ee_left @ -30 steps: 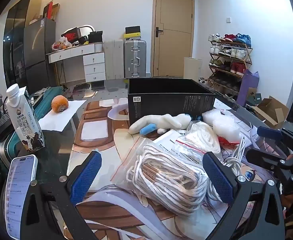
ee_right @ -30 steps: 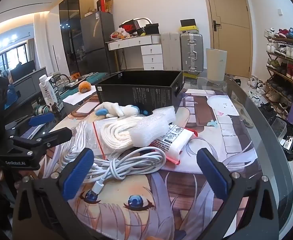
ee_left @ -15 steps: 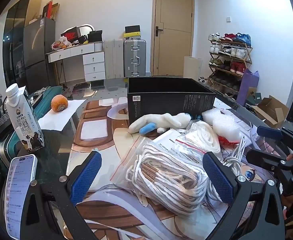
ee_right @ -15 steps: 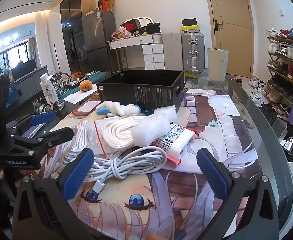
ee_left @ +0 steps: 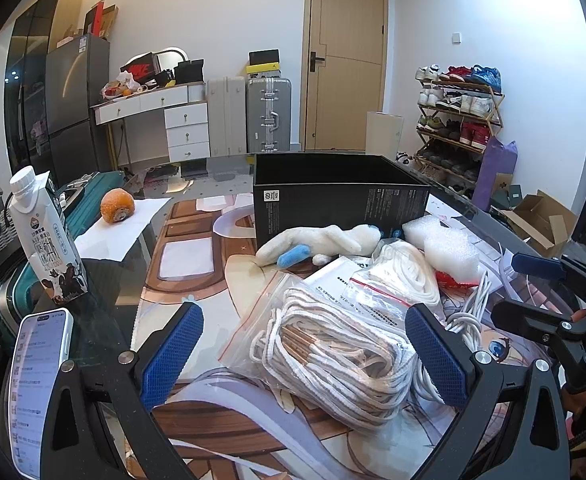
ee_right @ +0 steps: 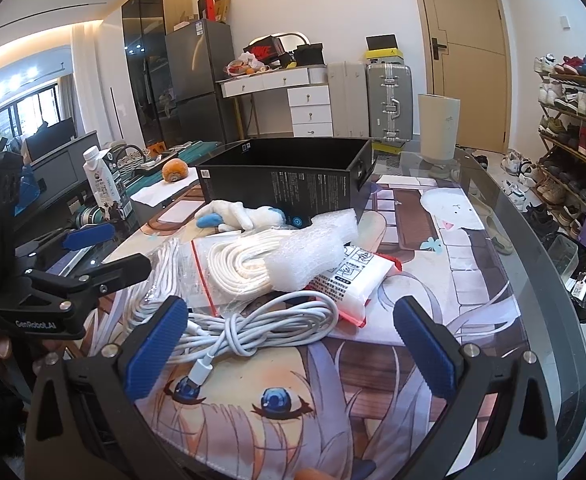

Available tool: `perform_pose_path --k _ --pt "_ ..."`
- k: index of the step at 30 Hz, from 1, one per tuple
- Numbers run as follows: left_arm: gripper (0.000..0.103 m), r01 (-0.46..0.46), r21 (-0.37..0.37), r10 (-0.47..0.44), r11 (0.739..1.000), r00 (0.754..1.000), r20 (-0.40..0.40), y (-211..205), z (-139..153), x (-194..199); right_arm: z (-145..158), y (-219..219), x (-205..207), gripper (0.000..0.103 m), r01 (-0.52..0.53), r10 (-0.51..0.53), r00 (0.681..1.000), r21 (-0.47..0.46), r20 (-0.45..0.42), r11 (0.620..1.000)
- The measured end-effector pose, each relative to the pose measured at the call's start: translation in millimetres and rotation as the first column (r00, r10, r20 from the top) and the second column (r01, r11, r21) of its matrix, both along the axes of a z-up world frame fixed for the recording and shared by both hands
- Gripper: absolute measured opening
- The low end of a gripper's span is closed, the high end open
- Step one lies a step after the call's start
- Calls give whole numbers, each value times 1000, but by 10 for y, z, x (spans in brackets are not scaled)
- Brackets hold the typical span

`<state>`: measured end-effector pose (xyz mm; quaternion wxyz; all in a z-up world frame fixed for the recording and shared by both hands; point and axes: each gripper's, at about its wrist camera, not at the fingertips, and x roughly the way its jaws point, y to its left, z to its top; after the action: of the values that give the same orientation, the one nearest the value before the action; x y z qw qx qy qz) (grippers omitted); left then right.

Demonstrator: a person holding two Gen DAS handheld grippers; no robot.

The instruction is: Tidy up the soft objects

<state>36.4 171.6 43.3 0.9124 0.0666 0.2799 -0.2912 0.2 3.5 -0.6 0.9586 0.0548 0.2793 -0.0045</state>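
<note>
Glass-topped surface (ee_left: 105,280) under an anime-print mat, cluttered. Far left: phone (ee_left: 37,392) lying flat, screen lit; milk carton (ee_left: 47,236) upright just behind; orange fruit (ee_left: 117,205) on white paper beyond. Left claw (ee_left: 309,352) spread wide, empty, hovering low with both blue pads either side of a zip bag of white rope (ee_left: 333,344), touching neither side as far as can be told. Behind that bag, a white plush toy (ee_left: 321,240) with a blue paw, lying against the front wall of an open black box (ee_left: 341,200). Further right: second bag of coiled white cord (ee_right: 245,264), white foam wrap (ee_right: 309,252) resting on top, printed red-edged pouch (ee_right: 349,280) just beside. Nearer, loose white charging cable (ee_right: 261,324) bundled on the mat. Right claw (ee_right: 289,348) likewise spread wide, grasping nothing, straddling that cable from above.
</note>
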Motion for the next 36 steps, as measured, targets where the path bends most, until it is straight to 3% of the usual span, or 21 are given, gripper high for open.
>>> perform_pose_path --k 36 --pt "103 8 6 -8 1000 1000 -3 20 41 56 -37 121 31 103 -72 72 996 2 -54 997"
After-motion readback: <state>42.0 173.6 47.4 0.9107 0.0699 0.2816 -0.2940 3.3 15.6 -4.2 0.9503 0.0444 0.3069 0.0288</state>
